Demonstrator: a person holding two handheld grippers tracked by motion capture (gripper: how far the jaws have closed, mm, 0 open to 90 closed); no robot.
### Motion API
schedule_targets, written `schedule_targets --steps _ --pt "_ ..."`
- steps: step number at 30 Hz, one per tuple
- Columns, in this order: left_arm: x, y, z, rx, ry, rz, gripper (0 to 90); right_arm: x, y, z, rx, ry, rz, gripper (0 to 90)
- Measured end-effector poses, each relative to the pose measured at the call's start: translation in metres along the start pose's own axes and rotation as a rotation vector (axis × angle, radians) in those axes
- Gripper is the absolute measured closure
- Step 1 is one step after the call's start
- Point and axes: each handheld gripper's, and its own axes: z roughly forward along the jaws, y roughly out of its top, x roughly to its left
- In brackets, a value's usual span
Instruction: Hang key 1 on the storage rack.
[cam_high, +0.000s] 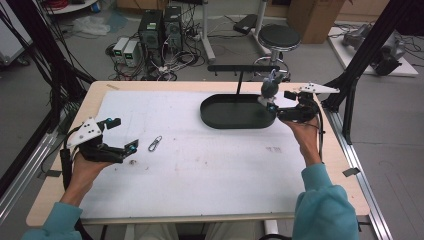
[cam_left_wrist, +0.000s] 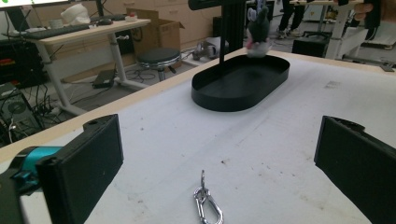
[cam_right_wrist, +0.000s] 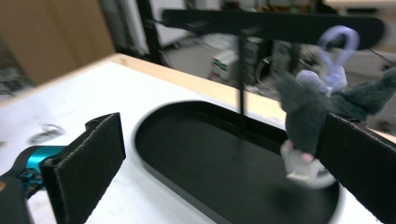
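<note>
The right gripper (cam_high: 281, 104) has its jaws spread wide with nothing pressed between them; the grey plush toy (cam_right_wrist: 312, 119) hangs just beside its right pad, over the right end of the tray (cam_high: 220, 119). The toy is fuzzy, with a pale lilac clip on top. The tray is a matte black oval, a thin post with a crossbar (cam_high: 243, 68) rising behind it. At near left, the left gripper (cam_high: 125, 135) stands open too, a metal carabiner (cam_left_wrist: 207, 207) lying on the white mat (cam_high: 200, 165) between its pads.
</note>
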Motion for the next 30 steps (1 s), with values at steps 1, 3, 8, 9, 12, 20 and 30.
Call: schedule_targets --steps 1,3,8,9,12,20,30 --pt "0.0 0.0 0.0 0.0 0.0 0.0 1.7 0.003 0.0 0.0 -0.002 0.005 -0.01 0.7" --pt "-0.001 0.0 0.0 -0.013 0.0 -0.001 1.7 0.01 -0.002 -0.001 -0.022 0.018 -0.029 0.7" --pt "-0.001 0.0 -0.002 -0.045 -0.006 -0.005 1.7 0.024 -0.007 -0.007 -0.074 0.045 -0.04 0.7" --pt "-0.001 0.0 -0.002 -0.051 -0.003 -0.007 1.7 0.026 -0.008 -0.009 -0.081 0.05 -0.049 0.7" --pt "-0.002 -0.002 -0.005 -0.067 0.004 -0.012 1.7 0.034 -0.015 -0.014 -0.113 0.055 -0.064 0.7" --pt "-0.004 -0.008 -0.01 -0.088 0.016 -0.028 1.7 0.051 -0.034 -0.031 -0.177 0.037 -0.111 0.7" --pt "-0.004 -0.008 -0.014 -0.091 0.022 -0.035 1.7 0.061 -0.062 -0.038 -0.178 0.038 -0.12 0.7"
